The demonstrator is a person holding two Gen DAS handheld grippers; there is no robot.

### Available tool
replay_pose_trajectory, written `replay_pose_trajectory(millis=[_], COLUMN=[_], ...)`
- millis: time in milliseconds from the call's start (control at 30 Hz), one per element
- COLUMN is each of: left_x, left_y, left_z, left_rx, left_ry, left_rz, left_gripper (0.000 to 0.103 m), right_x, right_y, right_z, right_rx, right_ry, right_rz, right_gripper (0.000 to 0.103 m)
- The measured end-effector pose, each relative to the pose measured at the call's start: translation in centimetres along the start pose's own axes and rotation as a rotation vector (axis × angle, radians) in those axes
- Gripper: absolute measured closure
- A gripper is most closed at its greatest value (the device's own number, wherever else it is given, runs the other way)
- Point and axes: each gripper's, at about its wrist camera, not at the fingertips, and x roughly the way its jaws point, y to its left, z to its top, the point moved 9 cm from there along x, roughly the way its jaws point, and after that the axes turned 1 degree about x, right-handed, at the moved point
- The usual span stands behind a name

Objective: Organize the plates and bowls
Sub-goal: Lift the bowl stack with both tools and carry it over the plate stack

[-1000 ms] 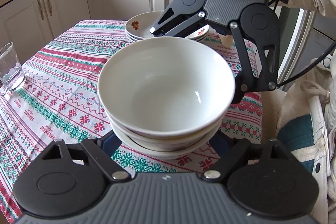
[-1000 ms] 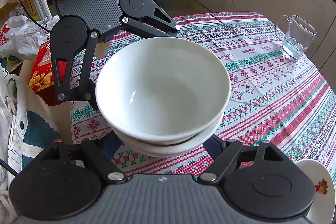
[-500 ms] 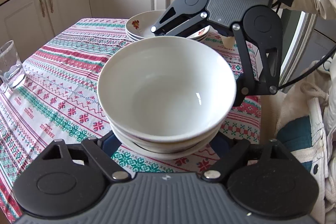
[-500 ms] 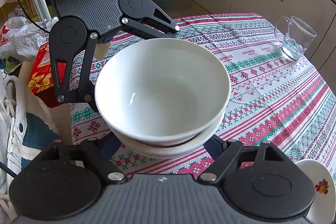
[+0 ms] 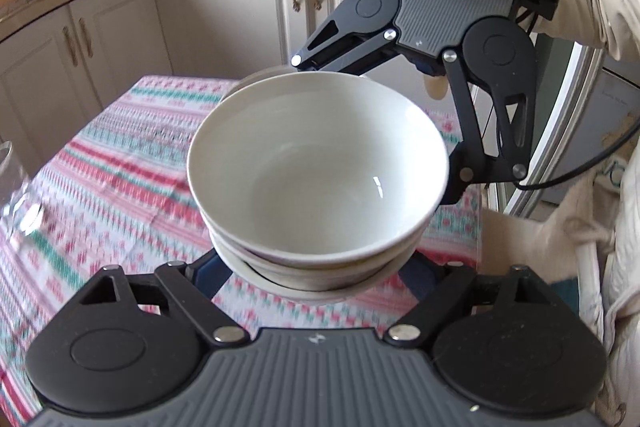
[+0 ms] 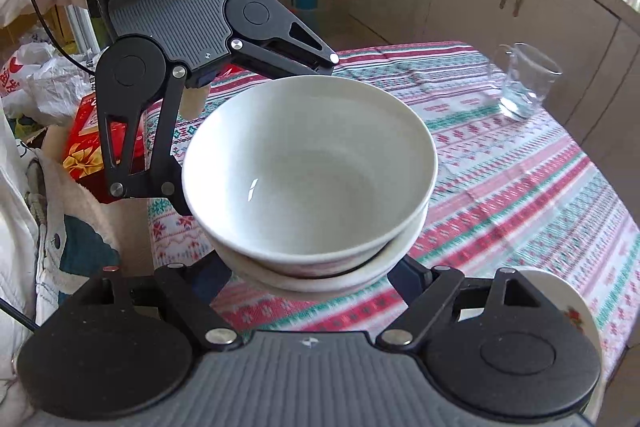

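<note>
Stacked round white bowls (image 5: 316,171) held up above my stripy red and green tablecloth (image 5: 108,179), my left gripper (image 5: 316,277) squeezing one side, my right gripper (image 6: 312,277) the other.

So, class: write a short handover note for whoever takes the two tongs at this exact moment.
Left tongs: closed on the near side of the bowl stack.
Right tongs: closed on the opposite side of the same stack.
Stack: several white bowls nested, carried by both tongs above the patterned tablecloth, not resting on it.
Elsewhere: a flowered plate at the table edge by the right tongs; a glass mug at the far side.
Done: bowls nested together.
Left: set the stack down somewhere, probably near the plate, then release both sides evenly.
</note>
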Motion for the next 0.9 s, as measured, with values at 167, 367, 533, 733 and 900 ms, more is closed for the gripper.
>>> replay_pose_trajectory(millis=[167, 367, 533, 733, 900], left_x=[1.9, 5.2, 8.6, 11.3, 12.2], left_y=[-0.2, 0.3, 1.2, 2.2, 2.8], left_z=[3.4, 7.0, 8.9, 9.3, 9.2], left_rx=[0.028, 0.077, 0.111, 0.111, 0.097], left_ry=[-0.019, -0.031, -0.029, -0.012, -0.004], left_rz=[-0.017, -0.034, -0.051, -0.083, -0.099], left_gripper=[0.015, 0.015, 0.015, 0.015, 0.015], right_x=[-2.7, -4.9, -5.2, -4.5, -3.9], right_y=[-2.1, -5.5, -8.8, -11.5, -12.5], right_z=[-1.4, -3.6, -5.6, -7.6, -8.3], right_rx=[0.011, 0.035, 0.073, 0.122, 0.146], right_ry=[-0.004, 0.005, 0.017, 0.031, 0.035], right_rz=[-0.037, -0.088, -0.125, -0.134, -0.127], right_gripper=[0.015, 0.015, 0.015, 0.015, 0.015])
